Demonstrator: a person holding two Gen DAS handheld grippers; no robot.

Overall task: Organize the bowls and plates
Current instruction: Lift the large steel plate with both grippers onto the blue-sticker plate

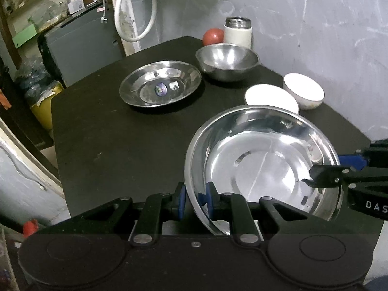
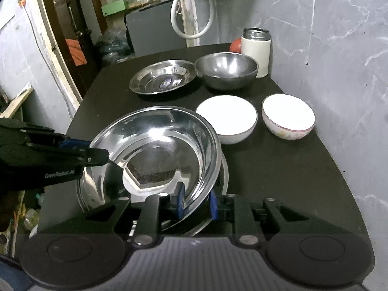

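Left wrist view: black table [image 1: 101, 145], big steel plate [image 1: 264, 165] at near edge, tilted, held by both grippers. Left gripper [image 1: 195, 202] pinches its near-left rim; right gripper [image 2: 196, 205] pinches the near-right rim. Right wrist view shows a second plate rim [image 2: 224, 177] under it. Farther back: steel plate [image 1: 160, 83], steel bowl [image 1: 226, 60], two white bowls [image 2: 226, 118] [image 2: 288, 115] side by side, white flask [image 1: 237, 32], red ball [image 1: 213, 36], partly hidden.
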